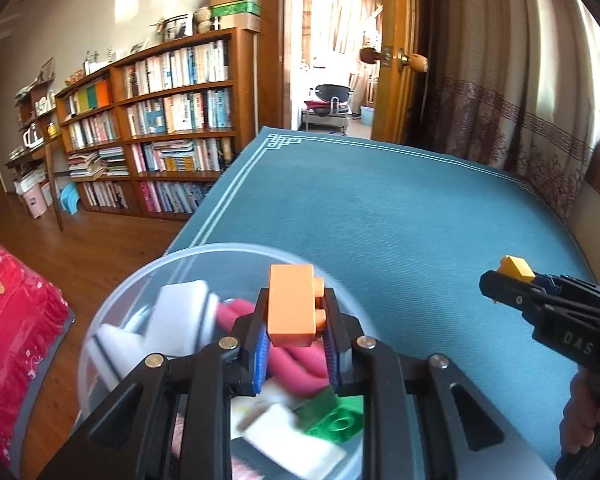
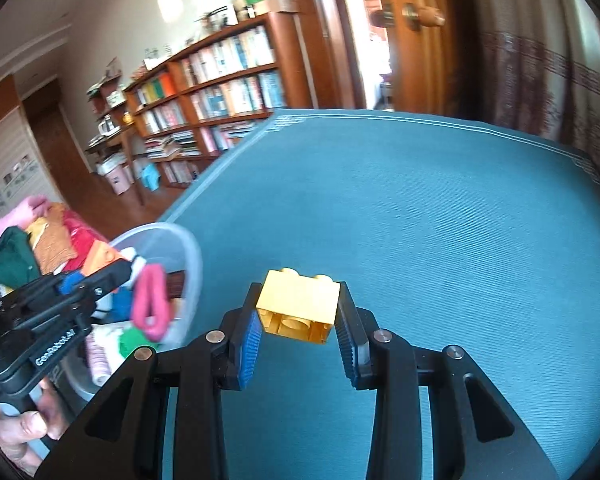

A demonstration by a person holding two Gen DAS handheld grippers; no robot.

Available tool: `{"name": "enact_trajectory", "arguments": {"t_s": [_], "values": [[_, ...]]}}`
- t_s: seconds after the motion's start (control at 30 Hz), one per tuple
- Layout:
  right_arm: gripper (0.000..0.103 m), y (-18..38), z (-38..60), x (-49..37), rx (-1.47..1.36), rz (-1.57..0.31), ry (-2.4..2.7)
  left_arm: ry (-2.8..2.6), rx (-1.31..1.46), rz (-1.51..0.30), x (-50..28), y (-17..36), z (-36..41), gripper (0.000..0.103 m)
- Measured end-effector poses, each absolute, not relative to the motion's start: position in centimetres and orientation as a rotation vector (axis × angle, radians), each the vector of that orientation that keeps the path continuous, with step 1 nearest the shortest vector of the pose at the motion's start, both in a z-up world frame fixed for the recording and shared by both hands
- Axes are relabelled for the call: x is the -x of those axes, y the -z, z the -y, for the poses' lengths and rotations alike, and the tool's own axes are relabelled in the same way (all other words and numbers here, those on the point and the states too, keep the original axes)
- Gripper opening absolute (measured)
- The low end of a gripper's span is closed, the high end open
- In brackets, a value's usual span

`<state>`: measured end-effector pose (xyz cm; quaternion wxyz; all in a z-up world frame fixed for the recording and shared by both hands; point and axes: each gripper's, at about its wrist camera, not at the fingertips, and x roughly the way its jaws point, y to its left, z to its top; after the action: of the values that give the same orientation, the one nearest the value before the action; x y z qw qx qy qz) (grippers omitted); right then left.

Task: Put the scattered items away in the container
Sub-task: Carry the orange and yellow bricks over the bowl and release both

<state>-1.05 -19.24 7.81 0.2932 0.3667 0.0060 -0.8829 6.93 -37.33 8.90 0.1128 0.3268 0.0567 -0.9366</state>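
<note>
left gripper [image 1: 296, 330]: I've got it clamped on the orange brick [image 1: 293, 305], over the tub [image 1: 112, 312]
right gripper [image 2: 298, 322]: clamped on the yellow brick [image 2: 299, 304], above the mat [image 2: 440, 220], right of tub
tub: clear, holds white, pink, green pieces

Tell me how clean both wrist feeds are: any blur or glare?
Left wrist: orange brick sharp, contents of the clear container smeared, doorway blown out. Right wrist: yellow brick crisp, left hand-held gripper and container soft, fisheye bends the blue table edge.
</note>
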Motion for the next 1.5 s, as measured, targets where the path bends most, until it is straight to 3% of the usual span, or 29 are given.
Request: {"name": "enact_trajectory", "arguments": {"t_s": [0.47, 0.97, 1.0, 1.03, 1.13, 1.2, 1.5], "values": [[0.037, -7.9, 25.8, -1.5, -0.951, -0.081, 2.222, 2.681, -0.931, -0.249, -10.2, -8.8, 42.6, 0.026], [0.037, -7.6, 30.5, -1.9, -0.961, -0.115, 2.136, 2.744, -1.020, -0.298, -10.5, -7.7, 43.0, 0.026], [0.037, -7.6, 30.6, -1.6, -0.967, -0.107, 2.130, 2.746, -1.031, -0.306, -10.6, -7.7, 43.3, 0.031], [0.037, -7.6, 30.7, -1.5, -0.970, -0.101, 2.127, 2.747, -1.037, -0.324, -10.7, -7.6, 43.5, 0.047], [0.037, -7.7, 30.8, -1.2, -0.965, -0.098, 2.132, 2.751, -0.993, -0.348, -11.4, -7.9, 43.8, 0.071], [0.037, -7.8, 30.8, -1.1, -0.963, -0.098, 2.134, 2.739, -0.978, -0.336, -11.9, -8.0, 44.0, 0.077], [0.037, -7.6, 32.0, -1.0, -0.954, -0.113, 2.106, 2.648, -0.949, -0.255, -13.8, -8.1, 44.7, 0.087]]}}
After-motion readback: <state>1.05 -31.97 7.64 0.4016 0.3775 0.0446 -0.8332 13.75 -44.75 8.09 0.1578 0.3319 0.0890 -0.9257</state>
